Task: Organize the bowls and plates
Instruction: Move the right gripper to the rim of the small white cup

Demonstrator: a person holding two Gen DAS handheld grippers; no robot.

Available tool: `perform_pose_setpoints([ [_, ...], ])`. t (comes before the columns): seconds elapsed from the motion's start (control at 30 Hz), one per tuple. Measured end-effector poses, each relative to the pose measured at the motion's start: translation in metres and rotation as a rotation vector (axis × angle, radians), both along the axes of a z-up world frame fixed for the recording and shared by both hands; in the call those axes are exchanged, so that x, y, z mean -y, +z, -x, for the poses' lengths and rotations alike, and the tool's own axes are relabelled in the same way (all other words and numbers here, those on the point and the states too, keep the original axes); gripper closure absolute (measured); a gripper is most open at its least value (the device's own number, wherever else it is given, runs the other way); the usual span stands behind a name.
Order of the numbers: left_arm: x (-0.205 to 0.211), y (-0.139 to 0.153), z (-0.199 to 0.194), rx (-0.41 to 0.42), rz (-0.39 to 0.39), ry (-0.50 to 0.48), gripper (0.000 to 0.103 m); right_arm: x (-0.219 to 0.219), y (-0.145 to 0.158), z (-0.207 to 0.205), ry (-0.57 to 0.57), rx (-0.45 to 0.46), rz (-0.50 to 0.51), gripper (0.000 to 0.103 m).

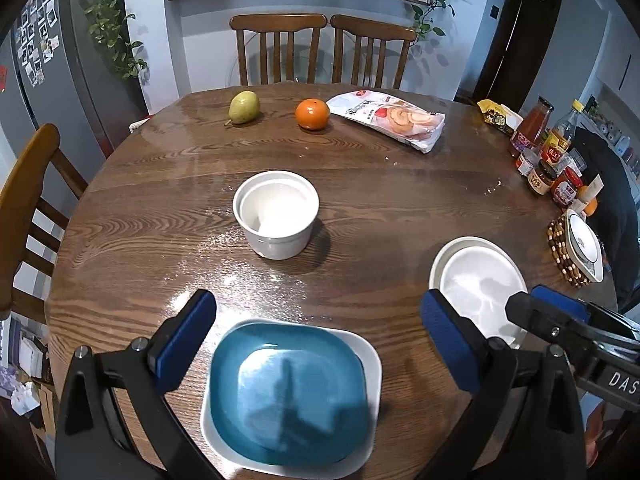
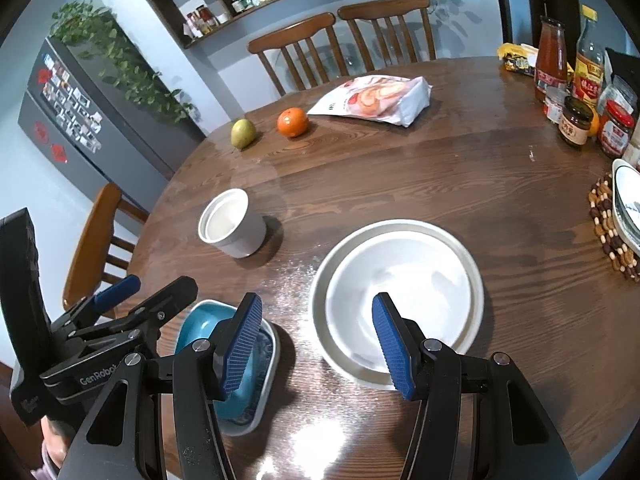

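Note:
A blue square dish [image 1: 288, 396] sits in a white square plate [image 1: 370, 360] at the near edge of the round wooden table. My left gripper [image 1: 320, 336] hovers open above it, with nothing between its blue pads. To the right, a white round plate [image 2: 400, 296] rests inside a larger pale plate [image 2: 476, 280]. My right gripper [image 2: 318, 344] hangs open over their near left rim, holding nothing. A white deep bowl [image 1: 276, 214] stands upright mid-table. Each view shows the other gripper: the right gripper [image 1: 532, 300], the left gripper [image 2: 152, 288].
A pear [image 1: 243, 107], an orange [image 1: 312, 114] and a snack bag [image 1: 390, 120] lie at the far side. Jars and sauce bottles [image 2: 576, 80] crowd the right edge, beside a patterned dish [image 2: 626, 200] on a beaded trivet [image 2: 608, 224]. Wooden chairs ring the table.

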State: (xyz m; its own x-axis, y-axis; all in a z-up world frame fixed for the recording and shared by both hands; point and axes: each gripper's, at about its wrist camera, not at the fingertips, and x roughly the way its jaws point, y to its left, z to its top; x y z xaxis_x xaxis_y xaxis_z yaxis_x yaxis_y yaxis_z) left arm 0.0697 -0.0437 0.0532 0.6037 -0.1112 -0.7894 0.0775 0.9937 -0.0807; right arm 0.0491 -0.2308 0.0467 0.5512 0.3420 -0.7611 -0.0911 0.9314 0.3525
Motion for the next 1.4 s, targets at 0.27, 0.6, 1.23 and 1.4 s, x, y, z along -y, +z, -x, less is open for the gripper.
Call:
perform_pose_setpoints([
  [0.27, -0.013, 0.003, -0.003, 0.017, -0.008, -0.013, 0.001, -0.012, 0.001, 0.0, -0.011, 0.005, 0.002, 0.045],
  [0.6, -0.028, 0.018, -0.014, 0.068, -0.052, -0.022, 0.001, -0.032, 0.007, -0.009, -0.006, 0.022, 0.013, 0.045],
  [1.23, -0.075, -0.006, -0.066, 0.033, -0.072, 0.061, 0.001, -0.075, 0.003, -0.071, 0.028, 0.014, 0.079, 0.045],
  [1.4, -0.083, -0.022, -0.083, 0.01, -0.079, 0.089, 0.002, -0.09, -0.01, -0.091, 0.045, 0.006, 0.079, 0.045],
])
